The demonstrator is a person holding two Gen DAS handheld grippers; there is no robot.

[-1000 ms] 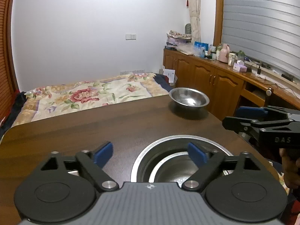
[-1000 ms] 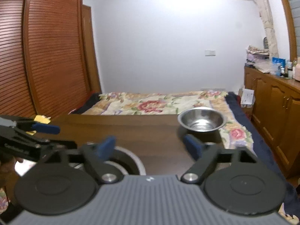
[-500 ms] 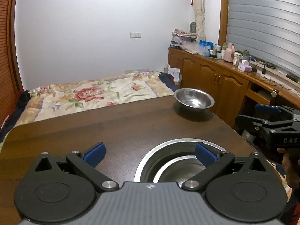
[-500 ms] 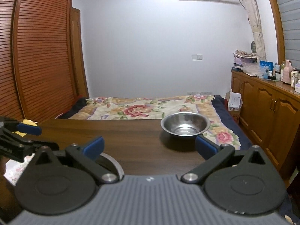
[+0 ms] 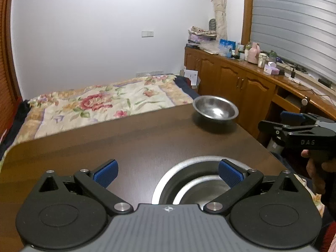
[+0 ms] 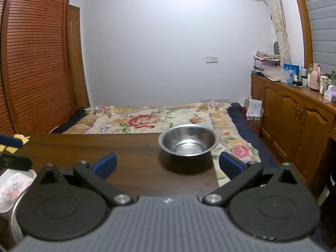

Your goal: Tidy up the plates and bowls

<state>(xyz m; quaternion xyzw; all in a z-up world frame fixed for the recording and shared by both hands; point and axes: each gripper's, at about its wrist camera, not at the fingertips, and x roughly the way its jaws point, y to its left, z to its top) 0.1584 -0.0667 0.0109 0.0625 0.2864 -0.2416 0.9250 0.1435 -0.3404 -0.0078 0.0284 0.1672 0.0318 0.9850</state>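
A lone steel bowl (image 5: 216, 110) (image 6: 188, 140) sits near the far right corner of the dark wooden table (image 5: 126, 138). Nested steel bowls (image 5: 189, 180) stand at the near edge, partly hidden under my left gripper (image 5: 168, 175), which hovers open with its right pad over their rim. My right gripper (image 6: 168, 164) is open and empty, aimed at the lone bowl from a short way back. In the left wrist view the right gripper (image 5: 273, 119) shows off the table's right side, held by a hand (image 5: 315, 168).
A bed with a floral cover (image 5: 100, 103) (image 6: 147, 121) lies just beyond the table's far edge. Wooden cabinets (image 5: 241, 84) with clutter on top line the right wall. Part of the left gripper (image 6: 12, 151) and a white floral item (image 6: 14, 187) show at the right wrist view's left edge.
The right gripper has swung and closed in on the lone bowl, which now looks larger and sits between its fingers in view. The left gripper has barely moved.
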